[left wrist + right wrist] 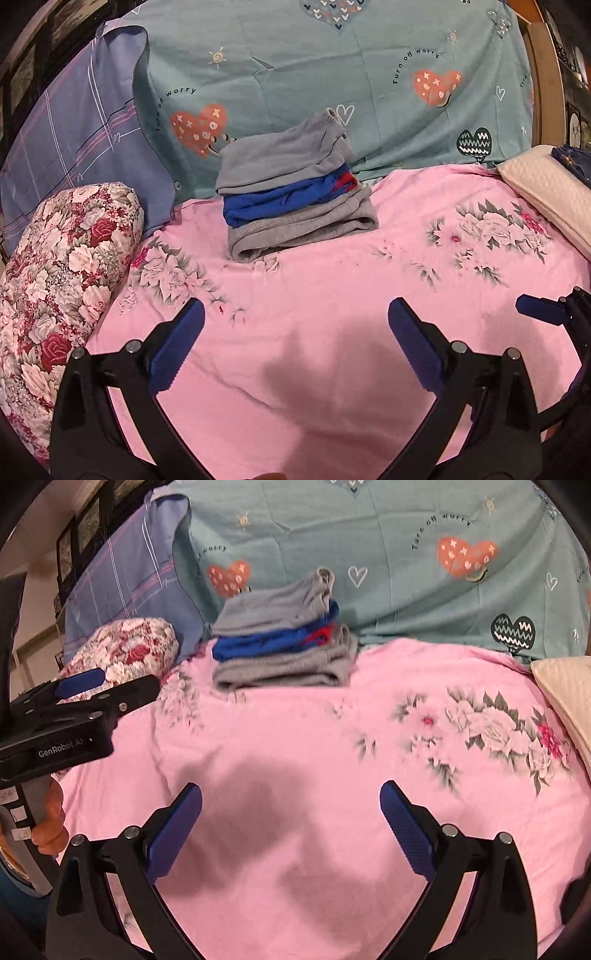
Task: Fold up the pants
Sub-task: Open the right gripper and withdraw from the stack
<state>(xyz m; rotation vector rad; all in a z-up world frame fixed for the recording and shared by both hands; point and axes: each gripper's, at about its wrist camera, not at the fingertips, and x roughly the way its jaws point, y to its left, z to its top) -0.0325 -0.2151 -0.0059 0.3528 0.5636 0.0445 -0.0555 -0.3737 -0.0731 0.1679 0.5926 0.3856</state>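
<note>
A stack of folded pants lies at the far side of the pink floral sheet: grey on top, blue with a red patch in the middle, grey at the bottom. It also shows in the right wrist view. My left gripper is open and empty above the bare sheet, well short of the stack. My right gripper is open and empty too, beside the left. The left gripper's body shows at the left of the right wrist view.
A floral bolster lies at the left, a blue plaid pillow behind it. A teal heart-print pillow backs the stack. A cream pillow lies at the right, with dark cloth on it.
</note>
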